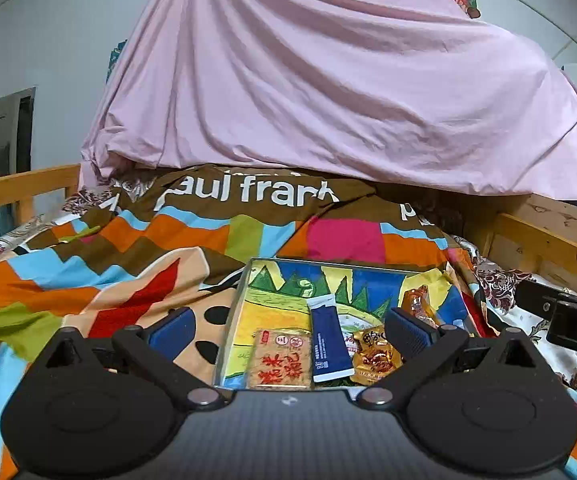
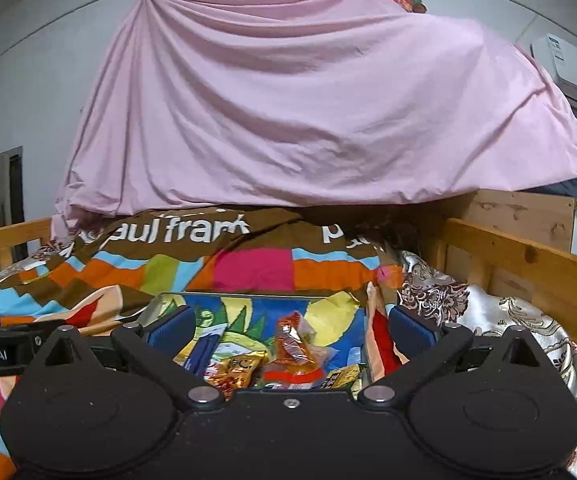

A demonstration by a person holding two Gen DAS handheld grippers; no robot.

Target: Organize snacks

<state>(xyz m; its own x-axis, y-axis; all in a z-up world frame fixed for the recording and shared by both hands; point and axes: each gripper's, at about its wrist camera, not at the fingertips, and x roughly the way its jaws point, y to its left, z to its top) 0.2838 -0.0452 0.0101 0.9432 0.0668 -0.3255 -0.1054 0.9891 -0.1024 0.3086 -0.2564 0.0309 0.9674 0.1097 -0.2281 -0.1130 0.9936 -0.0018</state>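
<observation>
Tray [image 1: 244, 280]: I am seeing it lying flat on the bed, its floor painted in bright colours.
Tan packet [image 1: 282, 358]: red characters, lying flat at the near-left.
Blue sachet [image 1: 328, 340]: lying lengthwise just beside it.
Gold packet [image 1: 374, 354]: sitting right of the sachet.
Orange wrapper [image 2: 292, 340]: crumpled, lying further back.

In your right wrist view, the body of the right hand-held gripper [image 2: 288, 330] hides the near edge of the tray [image 2: 256, 295] and the lower parts of the snack packets [image 2: 236, 372]. The print on the green-black packet [image 2: 342, 378] is too small to read. In your left view, the pink sheet [image 1: 328, 92] covers whatever stands behind the bed.
</observation>
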